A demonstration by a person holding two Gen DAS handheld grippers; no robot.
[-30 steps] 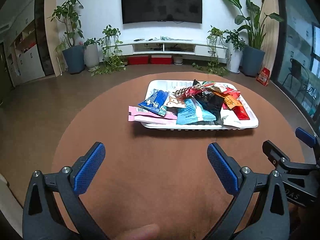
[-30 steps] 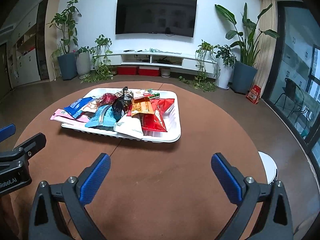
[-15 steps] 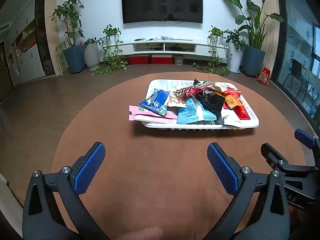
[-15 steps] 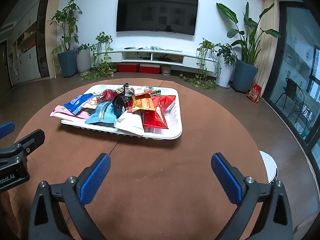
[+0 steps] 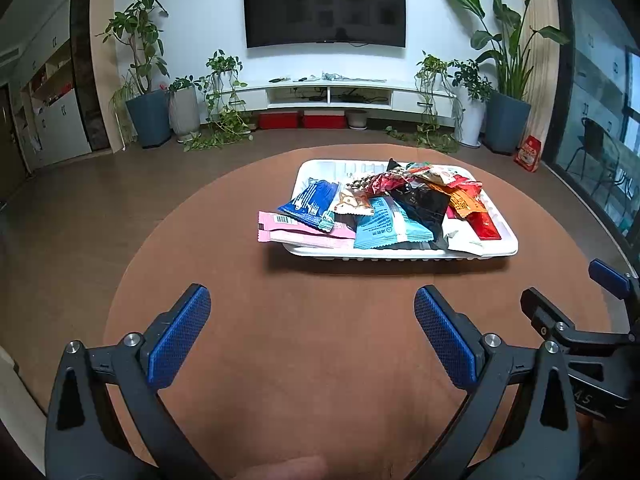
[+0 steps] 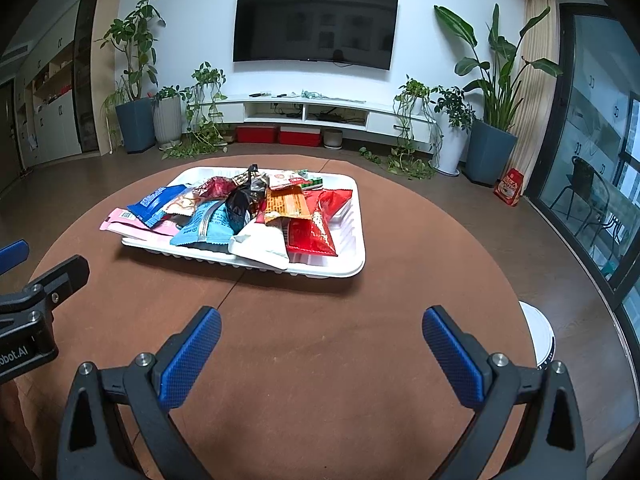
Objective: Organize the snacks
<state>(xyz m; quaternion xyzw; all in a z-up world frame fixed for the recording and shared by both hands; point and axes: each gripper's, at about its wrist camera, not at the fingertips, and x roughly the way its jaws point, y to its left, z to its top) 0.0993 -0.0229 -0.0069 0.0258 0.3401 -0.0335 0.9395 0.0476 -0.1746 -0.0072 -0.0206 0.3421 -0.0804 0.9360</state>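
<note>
White tray (image 5: 502,246) mid-frame on brown table (image 5: 320,340), snack packets (image 5: 384,212) heaped inside. Left gripper (image 5: 312,320), right gripper (image 6: 322,338): both spread, empty, low in frame. Stage: sorted or awaiting sorting, undecidable.

The left claw (image 5: 312,310) has two black plastic fingers with blue textured pads (image 5: 178,336) and silver screws at the joints. The right claw (image 6: 322,330) looks the same. At the left edge of the right wrist view, white letters read "obot.AI" on a black body.
</note>
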